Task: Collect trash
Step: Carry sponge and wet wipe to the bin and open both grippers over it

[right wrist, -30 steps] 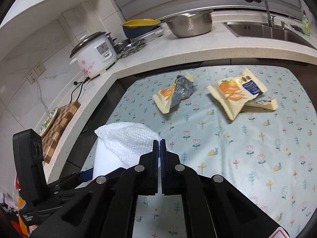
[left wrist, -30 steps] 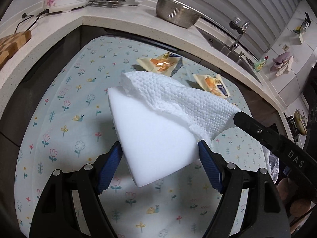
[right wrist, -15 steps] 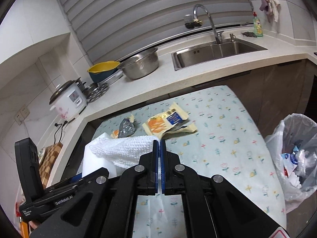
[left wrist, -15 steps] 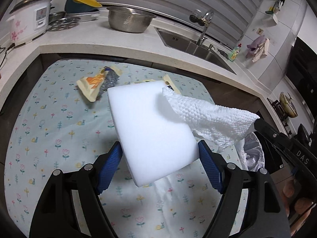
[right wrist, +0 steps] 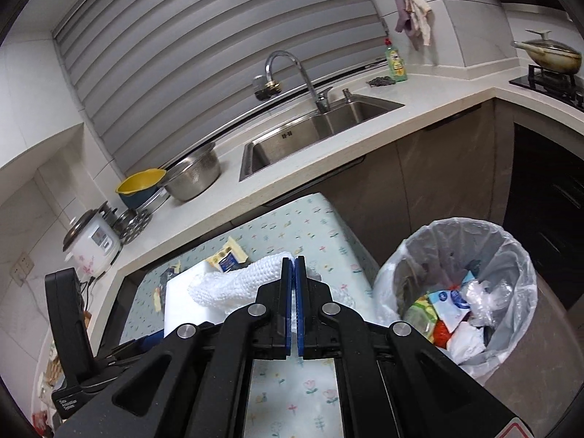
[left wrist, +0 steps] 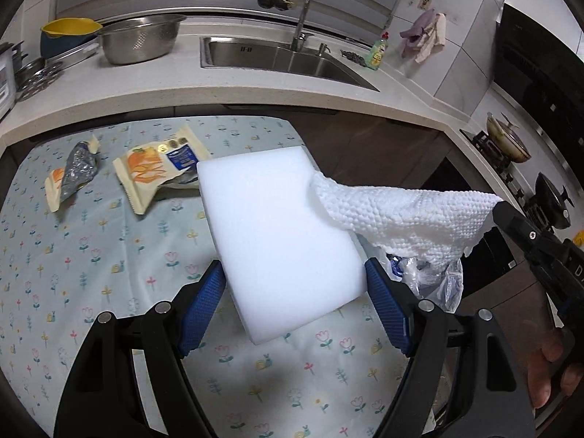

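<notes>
The left hand-held gripper clamps the white foam block while the right hand-held gripper, shut, pinches a paper towel just left of the lined trash bin ahead, apparently to drop both in.

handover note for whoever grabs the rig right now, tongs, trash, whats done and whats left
Left tongs: clamped on the white foam block.
Right tongs: shut on the paper towel, whose other end lies on the block.
Both are beside the lined trash bin, which already holds trash.
Left: drop the towel and block in, then fetch the two snack wrappers on the floral tablecloth.
</notes>
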Tool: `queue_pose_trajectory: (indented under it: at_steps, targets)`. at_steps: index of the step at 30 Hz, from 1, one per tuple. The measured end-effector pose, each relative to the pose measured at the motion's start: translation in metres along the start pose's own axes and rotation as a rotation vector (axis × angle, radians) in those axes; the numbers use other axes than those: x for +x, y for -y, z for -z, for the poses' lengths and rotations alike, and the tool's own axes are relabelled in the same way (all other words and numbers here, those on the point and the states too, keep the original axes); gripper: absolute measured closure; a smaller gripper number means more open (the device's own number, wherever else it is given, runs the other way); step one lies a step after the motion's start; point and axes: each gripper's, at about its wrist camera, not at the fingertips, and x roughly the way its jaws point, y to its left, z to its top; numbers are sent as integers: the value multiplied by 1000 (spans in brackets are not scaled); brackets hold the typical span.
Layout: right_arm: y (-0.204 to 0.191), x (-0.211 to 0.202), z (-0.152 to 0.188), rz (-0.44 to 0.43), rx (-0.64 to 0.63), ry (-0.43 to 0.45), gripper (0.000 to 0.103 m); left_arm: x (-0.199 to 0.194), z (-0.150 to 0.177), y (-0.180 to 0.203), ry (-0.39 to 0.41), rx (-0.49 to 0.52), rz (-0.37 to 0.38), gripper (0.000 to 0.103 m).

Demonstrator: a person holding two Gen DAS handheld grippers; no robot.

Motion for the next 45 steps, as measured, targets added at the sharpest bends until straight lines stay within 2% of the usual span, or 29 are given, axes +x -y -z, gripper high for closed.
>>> queue_pose_trajectory:
  at_steps: [10,19,28,37,43,45]
  targets:
    - [75,-18,-11,109,66,45,101,42,-3,73,-57,103,37,29]
    - [120,-26,-16,165,125,66,101,77,-2,110,-119,132,64,29]
    - [139,-13,-11,192,135,28,100,102,3,150,-151,192,90,29]
    - [147,0,-8,203,144,-6,99,120,4,164,-171,209,101,27]
    - [144,4,-9,213,130,-4,92,123,2,168,-161,221,91,21]
    - [142,3,-9,221,119,3,85,123,1,167,-160,214,91,18]
